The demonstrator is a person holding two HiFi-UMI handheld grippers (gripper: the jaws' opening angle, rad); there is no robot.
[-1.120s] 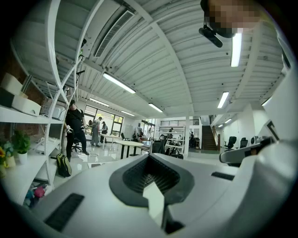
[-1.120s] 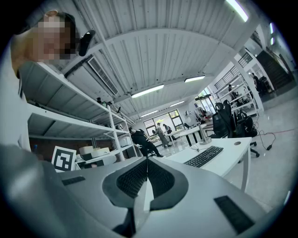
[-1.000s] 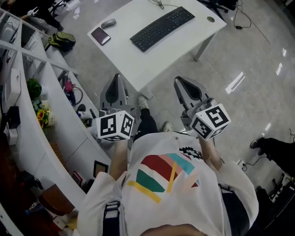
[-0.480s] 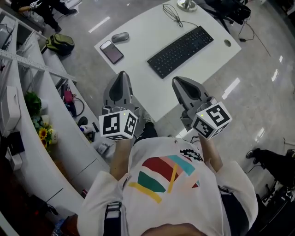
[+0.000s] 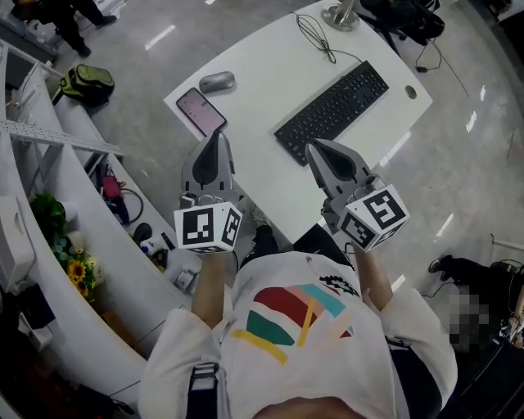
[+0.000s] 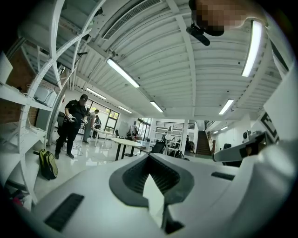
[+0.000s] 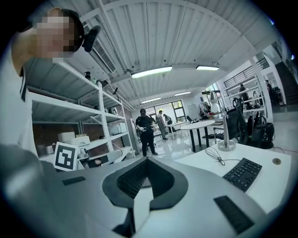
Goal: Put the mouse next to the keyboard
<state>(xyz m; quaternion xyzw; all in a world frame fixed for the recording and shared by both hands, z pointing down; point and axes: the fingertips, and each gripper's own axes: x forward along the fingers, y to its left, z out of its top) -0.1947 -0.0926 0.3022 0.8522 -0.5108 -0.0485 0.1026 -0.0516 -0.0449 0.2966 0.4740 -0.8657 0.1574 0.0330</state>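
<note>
1. The white desk point(image 5: 270, 69) stands turned at an angle in the head view, with one corner pointing to the person.
2. The mouse point(image 5: 216, 81) lies near the left corner of the desk, not held by anything.
3. A phone point(image 5: 201, 110) lies just beside the mouse, close to the left edge.
4. The keyboard point(image 5: 332, 101) lies along the right edge, well apart from the mouse, with bare desk between them.
5. A thin cable point(image 5: 315, 37) runs from a round metal base point(image 5: 341, 14) at the far corner toward the keyboard.
6. The left gripper point(image 5: 214, 141) is above the left edge, near the phone. Its jaws are closed together and hold nothing.
7. The right gripper point(image 5: 316, 147) is above the near end of the keyboard. Its jaws are also closed together and hold nothing.
</note>
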